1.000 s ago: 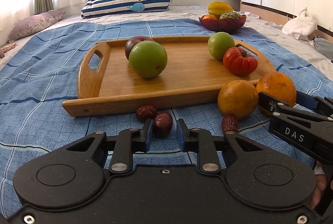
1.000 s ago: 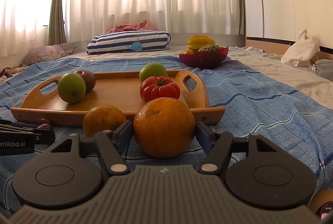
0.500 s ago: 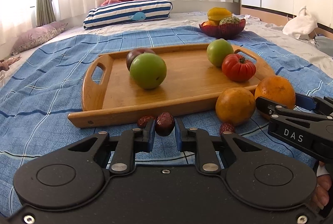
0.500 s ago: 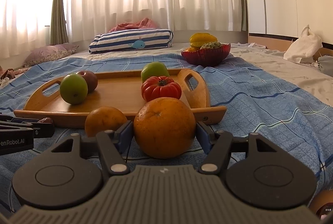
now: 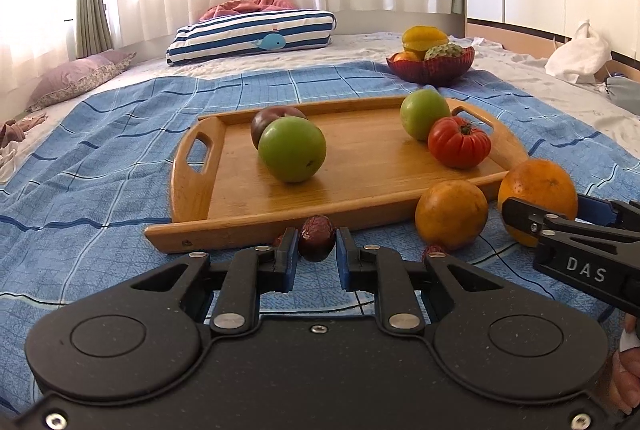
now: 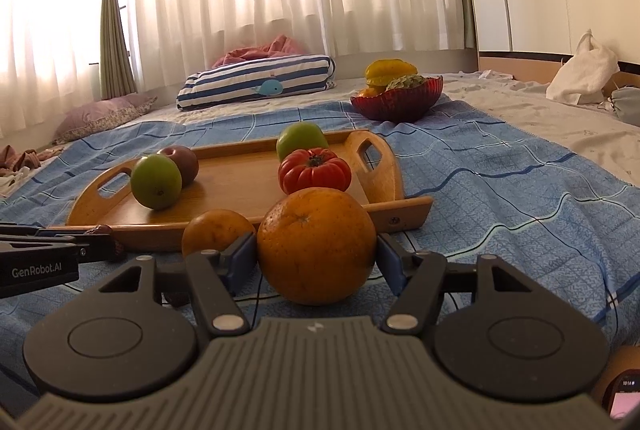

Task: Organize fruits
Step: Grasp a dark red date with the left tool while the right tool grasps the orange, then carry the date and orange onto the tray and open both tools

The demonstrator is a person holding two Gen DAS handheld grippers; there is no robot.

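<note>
My left gripper (image 5: 317,250) is shut on a dark red jujube (image 5: 317,237) and holds it just above the blue blanket, in front of the wooden tray (image 5: 360,166). My right gripper (image 6: 316,258) is shut on a large orange (image 6: 316,244), also seen in the left wrist view (image 5: 538,196). A second orange (image 5: 451,214) lies beside it on the blanket. Two more jujubes (image 5: 434,251) lie partly hidden behind the fingers. On the tray sit two green apples (image 5: 292,149), a dark plum (image 5: 272,118) and a red tomato (image 5: 459,141).
A red bowl (image 5: 430,64) with a starfruit and other fruit stands beyond the tray. A striped pillow (image 5: 252,36) and a purple pillow (image 5: 80,78) lie at the back. A white bag (image 5: 578,52) sits at the right.
My left gripper has closed on the jujube and lifted it off the blanket, toward the tray. My right gripper has risen a little with the orange.
</note>
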